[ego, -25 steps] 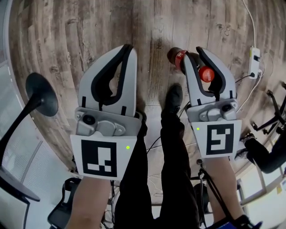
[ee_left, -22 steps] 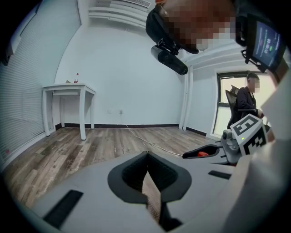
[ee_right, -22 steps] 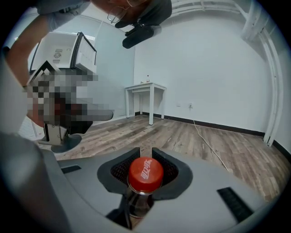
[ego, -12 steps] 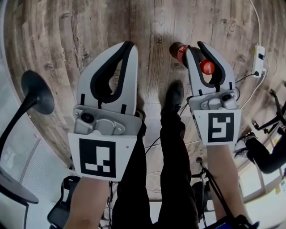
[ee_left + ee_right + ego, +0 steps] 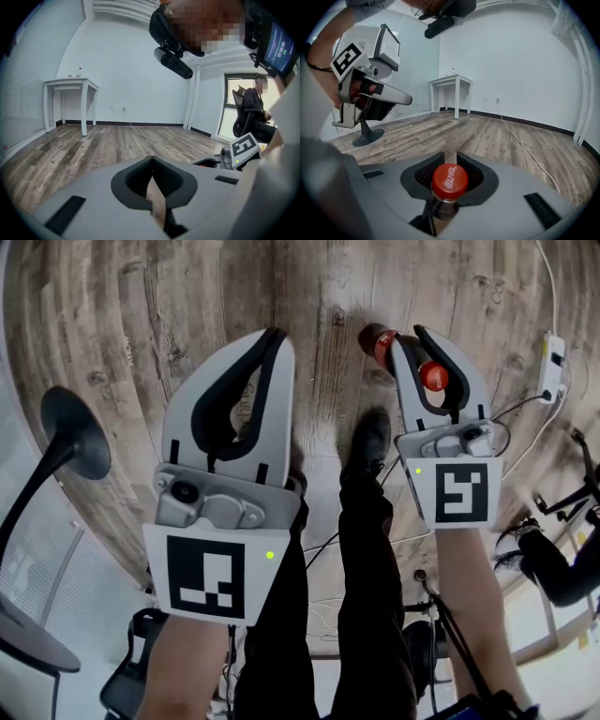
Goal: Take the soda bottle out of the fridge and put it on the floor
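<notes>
Right gripper view shows the soda bottle clamped by its neck, just under the red cap, between the padded jaws of the right gripper. In the head view the bottle hangs over the wooden floor, ahead of the person's black shoe. Beside it, the left gripper carries nothing, its jaw tips touching. A white table stands by the far wall.

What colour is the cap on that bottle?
The cap is red with white lettering, clearest in the right gripper view.

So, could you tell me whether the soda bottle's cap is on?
On: a red cap tops the bottle in the right tool.
</notes>
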